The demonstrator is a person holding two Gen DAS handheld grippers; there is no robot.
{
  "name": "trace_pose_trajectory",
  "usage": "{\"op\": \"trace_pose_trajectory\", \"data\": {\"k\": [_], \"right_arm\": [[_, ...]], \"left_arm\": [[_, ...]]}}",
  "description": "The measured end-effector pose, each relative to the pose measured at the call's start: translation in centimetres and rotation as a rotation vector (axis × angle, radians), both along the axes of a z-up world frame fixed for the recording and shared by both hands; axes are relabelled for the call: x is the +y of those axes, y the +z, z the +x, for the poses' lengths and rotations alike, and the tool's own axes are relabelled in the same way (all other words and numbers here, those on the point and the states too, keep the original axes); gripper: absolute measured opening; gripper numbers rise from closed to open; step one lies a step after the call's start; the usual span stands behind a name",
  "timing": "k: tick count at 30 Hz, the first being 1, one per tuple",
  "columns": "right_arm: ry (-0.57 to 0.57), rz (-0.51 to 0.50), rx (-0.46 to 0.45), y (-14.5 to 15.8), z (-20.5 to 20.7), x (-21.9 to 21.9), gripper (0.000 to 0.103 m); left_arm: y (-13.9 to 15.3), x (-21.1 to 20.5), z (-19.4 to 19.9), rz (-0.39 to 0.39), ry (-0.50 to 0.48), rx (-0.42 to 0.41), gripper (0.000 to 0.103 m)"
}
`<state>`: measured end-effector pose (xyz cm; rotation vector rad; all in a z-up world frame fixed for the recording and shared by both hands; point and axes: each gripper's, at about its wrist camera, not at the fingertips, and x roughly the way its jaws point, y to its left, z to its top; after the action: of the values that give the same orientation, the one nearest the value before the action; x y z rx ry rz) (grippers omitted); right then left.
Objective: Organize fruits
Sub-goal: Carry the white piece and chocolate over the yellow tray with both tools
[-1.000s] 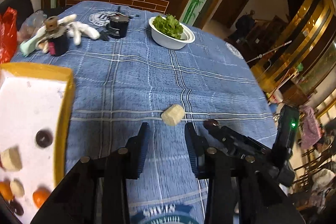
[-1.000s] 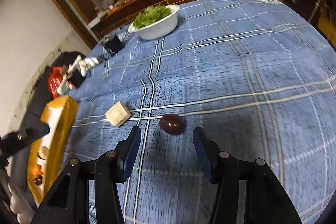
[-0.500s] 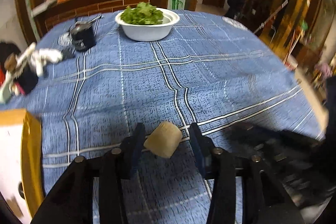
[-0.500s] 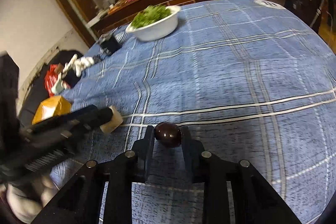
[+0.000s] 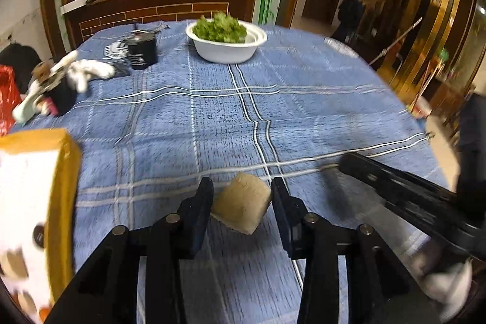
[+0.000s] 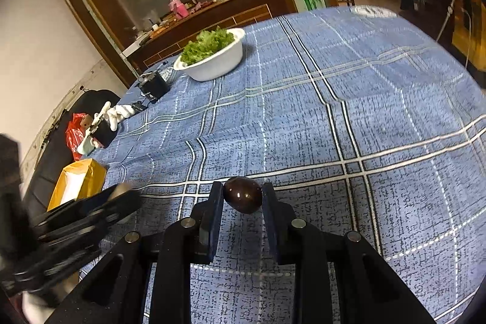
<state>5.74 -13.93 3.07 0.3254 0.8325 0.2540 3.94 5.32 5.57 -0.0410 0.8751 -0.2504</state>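
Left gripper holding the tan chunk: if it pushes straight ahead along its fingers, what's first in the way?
Probably nothing close: ahead of the left gripper, shut on the tan cut fruit chunk, lies bare blue plaid tablecloth. The white bowl of green leaves sits roughly in line at the far end, though depth is unclear.

Each view looked forward, low and close, along its own hand-held gripper across the blue-checked surface (image 5: 212,111). Both faced the white bowl of greens (image 5: 226,46) at the far edge and shared the yellow tray (image 6: 77,182) to the left.
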Motion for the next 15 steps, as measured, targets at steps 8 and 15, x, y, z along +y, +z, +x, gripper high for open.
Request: {"op": "trace_pose_trajectory", "data": {"k": [8, 15], "right_arm": [[0.000, -0.084, -0.058, 0.6, -1.9, 1.9, 0.028], [0.024, -0.044, -0.072, 1.7, -8.1, 3.6, 0.028]], "left_arm": [[2.8, 4.3, -7.8, -0.057, 0.098, -0.058, 0.038], [4.6, 7.4, -12.7, -0.141, 0.121, -0.094, 0.038]]}}
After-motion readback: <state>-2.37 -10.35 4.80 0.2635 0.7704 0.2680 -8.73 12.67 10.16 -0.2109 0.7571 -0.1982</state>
